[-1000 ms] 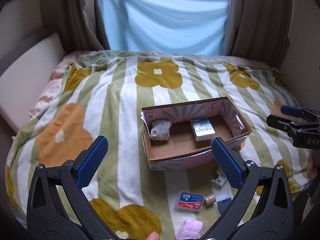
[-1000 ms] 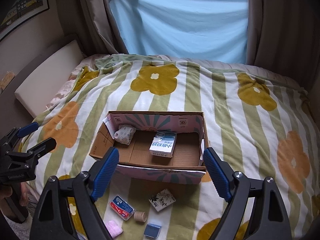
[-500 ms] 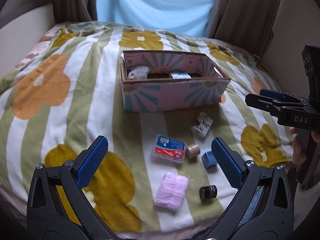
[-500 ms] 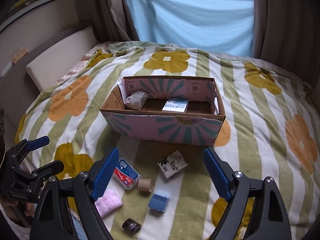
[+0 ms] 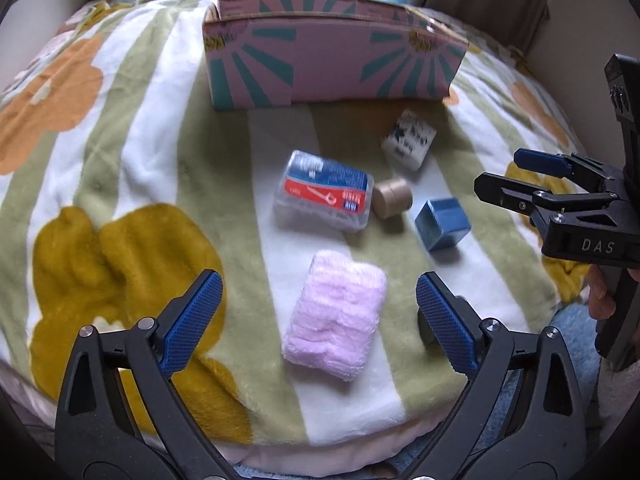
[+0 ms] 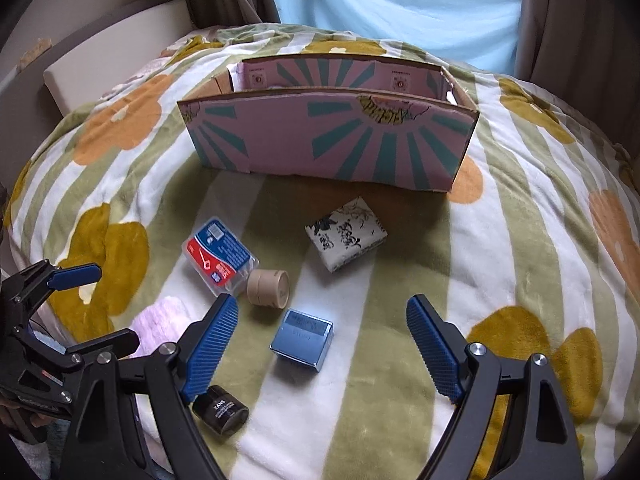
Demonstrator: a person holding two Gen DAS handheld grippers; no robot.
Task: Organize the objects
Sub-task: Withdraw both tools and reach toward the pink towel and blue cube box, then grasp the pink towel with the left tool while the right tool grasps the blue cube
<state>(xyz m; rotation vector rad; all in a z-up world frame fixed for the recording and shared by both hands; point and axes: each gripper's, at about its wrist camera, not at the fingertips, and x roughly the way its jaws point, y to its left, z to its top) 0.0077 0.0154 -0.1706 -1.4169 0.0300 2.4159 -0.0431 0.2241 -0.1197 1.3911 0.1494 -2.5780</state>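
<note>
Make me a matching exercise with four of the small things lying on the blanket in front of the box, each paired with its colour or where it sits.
Things:
1. fluffy folded cloth
2. small square metal tin
3. short cardboard cylinder
4. small round jar

Descriptions:
A. tan, touching the clear plastic floss-pick case
B. black, nearest the bed edge
C. pale pink, between the left tool's fingers
D. blue, between the right tool's fingers

Pairs: 1-C, 2-D, 3-A, 4-B
</note>
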